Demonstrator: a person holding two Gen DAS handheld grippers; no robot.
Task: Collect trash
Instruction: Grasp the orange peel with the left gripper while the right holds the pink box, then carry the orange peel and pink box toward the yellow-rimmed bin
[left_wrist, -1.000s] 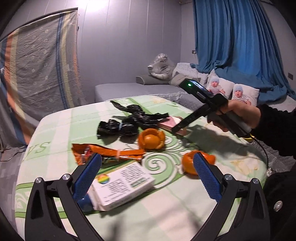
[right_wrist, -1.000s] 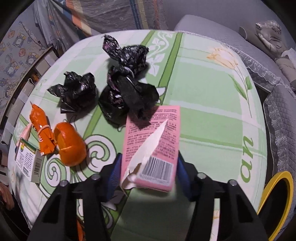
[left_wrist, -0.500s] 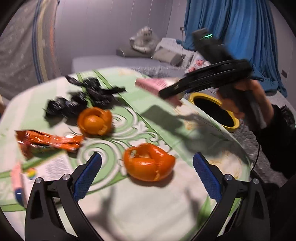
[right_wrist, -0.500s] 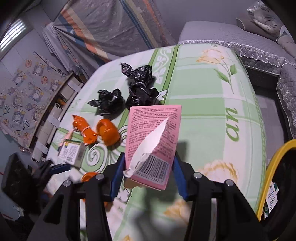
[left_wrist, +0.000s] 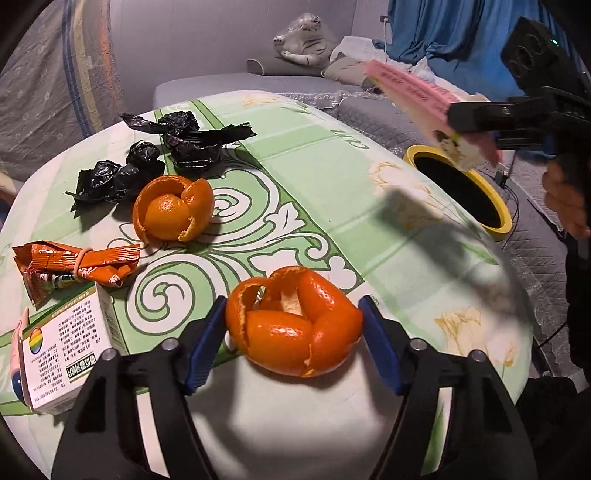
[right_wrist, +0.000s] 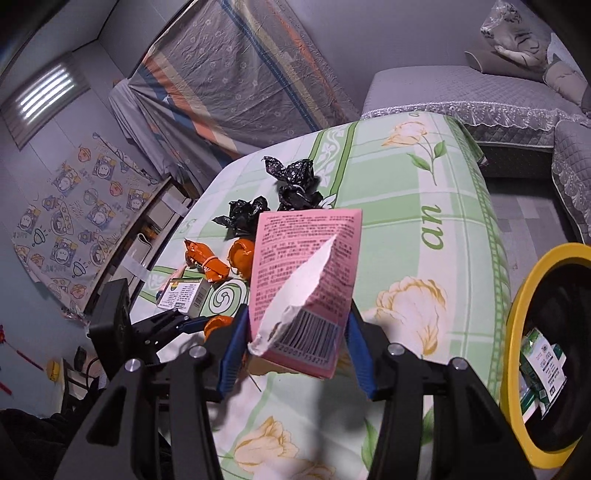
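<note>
The torn pink box (right_wrist: 306, 291) was pinched at its barcode end by the right claw (right_wrist: 295, 354), its long axis running forward from the fingers and tilted upward, held in the air above the worktop (right_wrist: 454, 236) edge beside the yellow-rimmed bin (right_wrist: 517, 325). The left claw (left_wrist: 293, 343) sat low over the worktop, its 2 blue fingers (left_wrist: 205, 341) spread on either side of an orange peel (left_wrist: 295, 325), whether touching it I cannot tell.

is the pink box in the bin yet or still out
Out. The right gripper holds the pink box above the table, beside the bin.
</note>
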